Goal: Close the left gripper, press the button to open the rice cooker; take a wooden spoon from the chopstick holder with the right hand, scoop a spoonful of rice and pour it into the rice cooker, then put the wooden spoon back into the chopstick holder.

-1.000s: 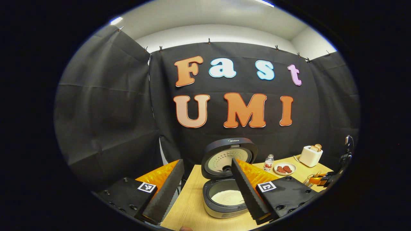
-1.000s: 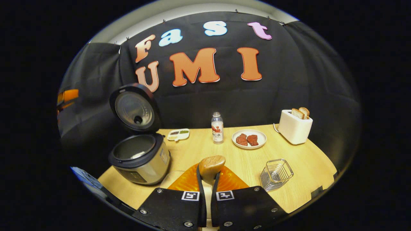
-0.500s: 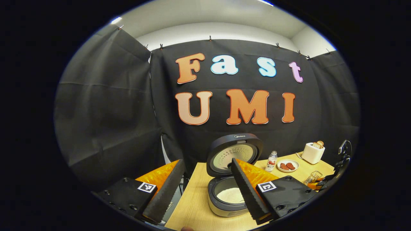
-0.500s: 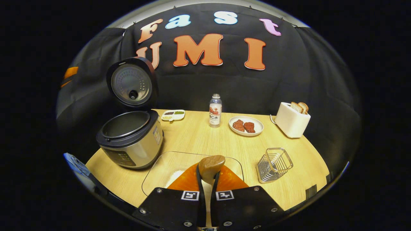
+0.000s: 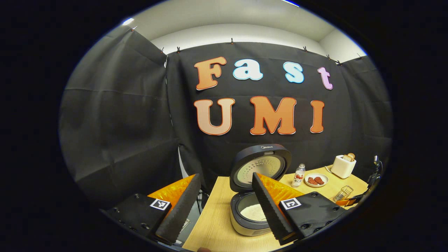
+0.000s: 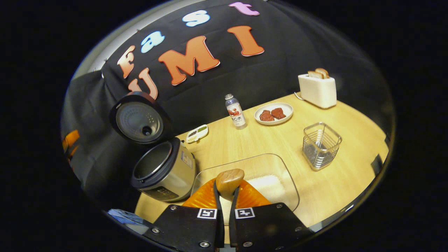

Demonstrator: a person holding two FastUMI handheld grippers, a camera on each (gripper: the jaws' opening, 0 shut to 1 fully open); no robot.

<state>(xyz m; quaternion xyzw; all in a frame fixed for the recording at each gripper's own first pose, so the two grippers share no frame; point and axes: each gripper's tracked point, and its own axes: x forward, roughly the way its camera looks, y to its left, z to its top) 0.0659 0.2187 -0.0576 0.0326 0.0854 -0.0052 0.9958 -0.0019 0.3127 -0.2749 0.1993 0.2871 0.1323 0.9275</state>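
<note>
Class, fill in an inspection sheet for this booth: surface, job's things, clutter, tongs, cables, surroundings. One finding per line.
Surface: wooden table, light grain.
Job's things: rice cooker with its lid up, rice inside; glass tray holding rice; wire chopstick holder; wooden spoon.
Clutter: bottle, plate of meat, toaster with bread, small condiment dish.
Tongs: right tongs shut on the wooden spoon; left tongs open, holding nothing.
Cables: a cord beside the toaster.
Surroundings: black cloth wall.
</note>
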